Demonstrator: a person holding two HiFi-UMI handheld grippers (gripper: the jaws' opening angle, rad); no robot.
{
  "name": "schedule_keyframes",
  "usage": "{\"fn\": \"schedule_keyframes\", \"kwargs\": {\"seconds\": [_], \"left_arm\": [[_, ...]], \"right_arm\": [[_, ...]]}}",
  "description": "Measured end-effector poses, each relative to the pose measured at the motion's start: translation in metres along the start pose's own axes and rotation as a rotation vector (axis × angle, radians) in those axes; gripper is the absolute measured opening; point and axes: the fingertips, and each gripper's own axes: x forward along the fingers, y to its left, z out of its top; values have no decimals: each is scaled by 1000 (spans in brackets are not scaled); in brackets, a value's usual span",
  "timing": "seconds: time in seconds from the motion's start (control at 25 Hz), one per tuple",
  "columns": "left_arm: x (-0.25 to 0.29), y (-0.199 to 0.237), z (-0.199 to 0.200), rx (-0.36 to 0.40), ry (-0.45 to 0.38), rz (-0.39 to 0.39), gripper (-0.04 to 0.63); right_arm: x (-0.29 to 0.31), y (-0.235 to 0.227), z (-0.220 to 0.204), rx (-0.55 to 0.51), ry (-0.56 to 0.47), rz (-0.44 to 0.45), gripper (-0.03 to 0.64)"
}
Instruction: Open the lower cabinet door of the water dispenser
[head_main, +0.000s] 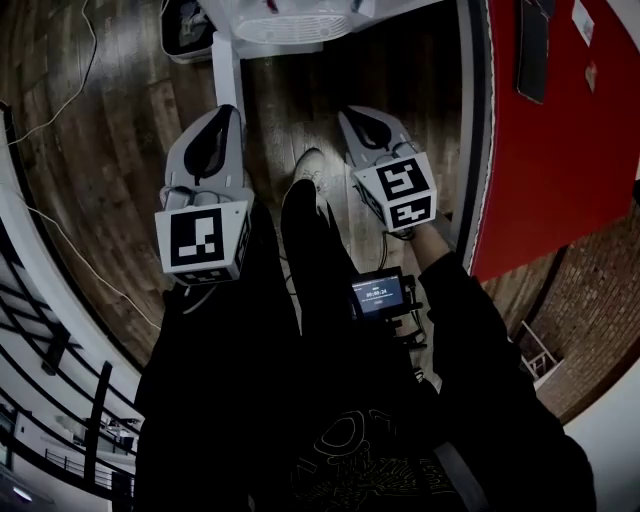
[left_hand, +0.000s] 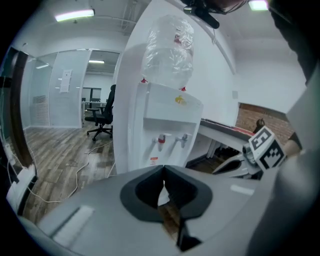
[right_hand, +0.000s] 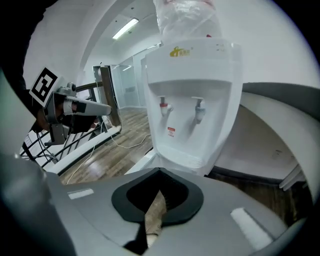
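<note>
Left gripper, right gripper both pressed together, empty, before water dispenser. Its lower door seemingly out of view; blind reach risks knocking taps, closed jaws slipping off door.

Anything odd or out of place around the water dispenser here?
The bottle on the water dispenser looks crumpled or wrapped in wrinkled clear plastic, not smooth. A white cable trails loose across the wooden floor beside it. Nothing looks spilled.

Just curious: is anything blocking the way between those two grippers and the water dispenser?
Nothing visible does. Only bare wood floor lies between the left gripper, the right gripper and the water dispenser; its lower door is out of view.
</note>
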Motion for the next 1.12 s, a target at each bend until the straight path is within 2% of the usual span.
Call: {"fn": "schedule_keyframes", "kwargs": {"seconds": [0.4, 0.6, 0.76, 0.92, 1.12], "left_arm": [[-35, -5, 64, 29, -84, 8, 8], [-57, -14, 90, 28, -107, 8, 8], [-73, -22, 118, 47, -143, 0, 8], [-92, -26, 136, 7, -166, 27, 8], [-113, -33, 169, -2, -221, 35, 8]], "right_arm": [[-61, -14, 56, 73, -130, -69, -2], [-92, -6, 81, 2, -157, -65, -1], [-117, -10, 111, -50, -208, -114, -1], [-150, -9, 135, -55, -264, -165, 0], [-186, -11, 163, -56, -347, -221, -1]]}}
